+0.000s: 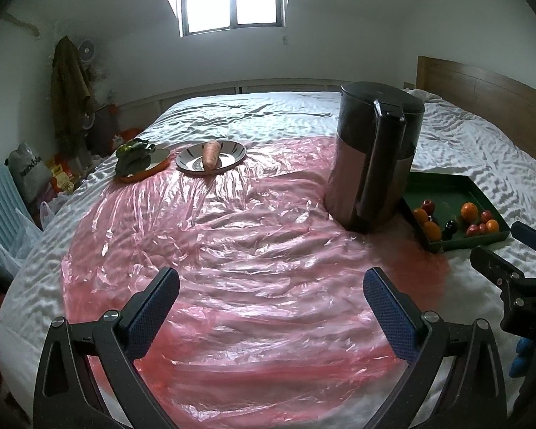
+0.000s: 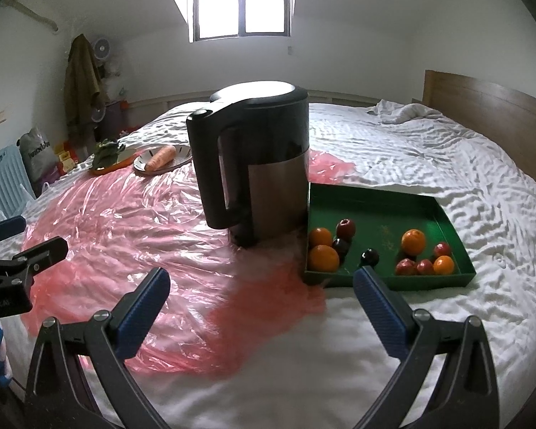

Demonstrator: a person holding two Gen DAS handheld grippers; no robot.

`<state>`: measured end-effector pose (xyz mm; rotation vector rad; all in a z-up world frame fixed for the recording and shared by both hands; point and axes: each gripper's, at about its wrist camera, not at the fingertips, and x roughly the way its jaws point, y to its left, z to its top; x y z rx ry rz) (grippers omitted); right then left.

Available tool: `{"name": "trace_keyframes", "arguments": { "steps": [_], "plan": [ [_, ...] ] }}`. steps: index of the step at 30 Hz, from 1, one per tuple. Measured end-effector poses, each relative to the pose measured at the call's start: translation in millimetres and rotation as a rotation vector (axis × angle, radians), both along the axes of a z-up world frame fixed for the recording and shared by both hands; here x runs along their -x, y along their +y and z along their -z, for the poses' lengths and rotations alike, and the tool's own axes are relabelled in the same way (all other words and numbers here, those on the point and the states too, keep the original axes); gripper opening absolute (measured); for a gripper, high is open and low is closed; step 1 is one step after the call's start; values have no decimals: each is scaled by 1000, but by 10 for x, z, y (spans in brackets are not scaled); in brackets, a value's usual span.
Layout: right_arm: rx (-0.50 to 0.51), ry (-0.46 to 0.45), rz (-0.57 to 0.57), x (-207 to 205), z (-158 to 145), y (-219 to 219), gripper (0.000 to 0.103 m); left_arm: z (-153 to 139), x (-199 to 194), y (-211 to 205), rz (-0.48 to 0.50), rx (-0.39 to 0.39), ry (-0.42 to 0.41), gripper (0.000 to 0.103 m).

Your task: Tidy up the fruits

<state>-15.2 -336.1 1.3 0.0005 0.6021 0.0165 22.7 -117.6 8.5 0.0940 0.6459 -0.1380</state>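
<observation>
A green tray (image 2: 375,207) on the bed holds several oranges (image 2: 413,241), red apples (image 2: 345,228) and dark plums (image 2: 370,257). It also shows in the left wrist view (image 1: 446,193) at the right. My right gripper (image 2: 261,282) is open and empty, hovering just in front of the tray's near-left corner. My left gripper (image 1: 271,289) is open and empty over the pink plastic sheet (image 1: 232,243), well left of the tray. Each gripper shows at the edge of the other's view.
A tall black and steel kettle (image 2: 257,164) stands against the tray's left side. Further back a plate with a carrot (image 1: 211,153) and an orange plate of leafy greens (image 1: 135,159) sit on the bed. A wooden headboard (image 2: 489,107) is at the right.
</observation>
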Motion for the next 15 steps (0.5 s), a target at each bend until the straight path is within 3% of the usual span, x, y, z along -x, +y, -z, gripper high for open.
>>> {"name": "trace_keyframes", "arguments": {
  "steps": [15],
  "plan": [
    [-65, 45, 34, -51, 172, -32, 103, 14, -60, 16, 10, -10, 2, 101]
  ]
}}
